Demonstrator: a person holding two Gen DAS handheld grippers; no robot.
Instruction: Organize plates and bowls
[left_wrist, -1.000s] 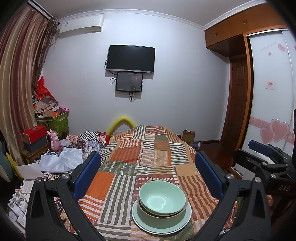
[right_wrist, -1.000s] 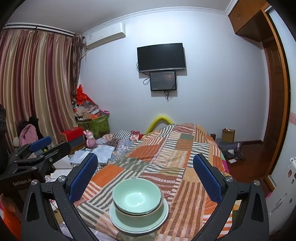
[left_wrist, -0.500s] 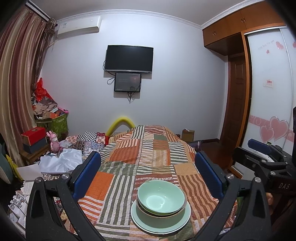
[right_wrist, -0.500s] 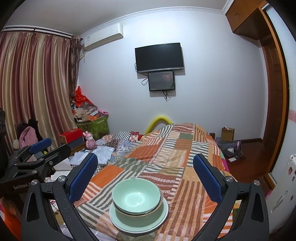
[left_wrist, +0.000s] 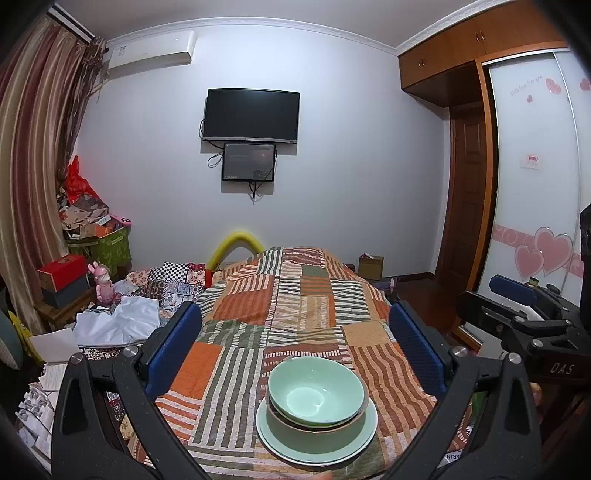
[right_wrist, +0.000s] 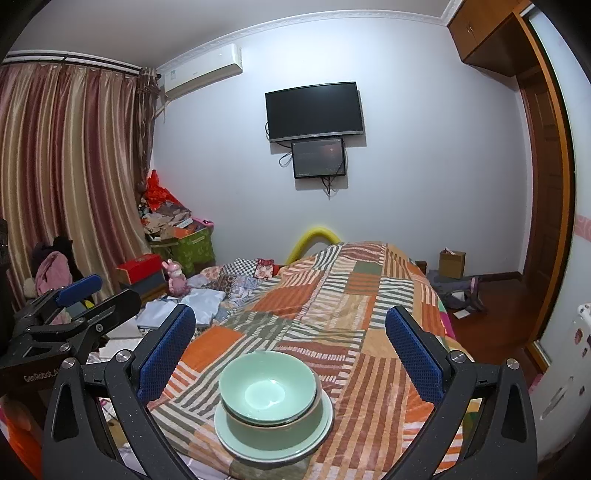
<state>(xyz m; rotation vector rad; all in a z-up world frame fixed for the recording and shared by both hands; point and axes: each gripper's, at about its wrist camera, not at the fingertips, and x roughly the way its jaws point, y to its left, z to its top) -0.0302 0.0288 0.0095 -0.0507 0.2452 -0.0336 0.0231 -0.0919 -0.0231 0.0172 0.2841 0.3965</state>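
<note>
**Stacked crockery, near end of bed**

2 pale green bowls (left_wrist: 316, 400) nested, on 1 pale green plate (left_wrist: 317, 445); stack rests on striped patchwork quilt (left_wrist: 295, 314). Left gripper (left_wrist: 295, 350): jaws spread wide, holding nothing, above the stack. Right gripper (right_wrist: 290, 350): same, wide apart, empty.

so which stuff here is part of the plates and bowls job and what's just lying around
Part of the job:
- top bowl
- lower bowl
- plates

Just lying about:
- patchwork quilt
- pink rabbit toy
- red box
- white cloth
- cardboard box
</note>
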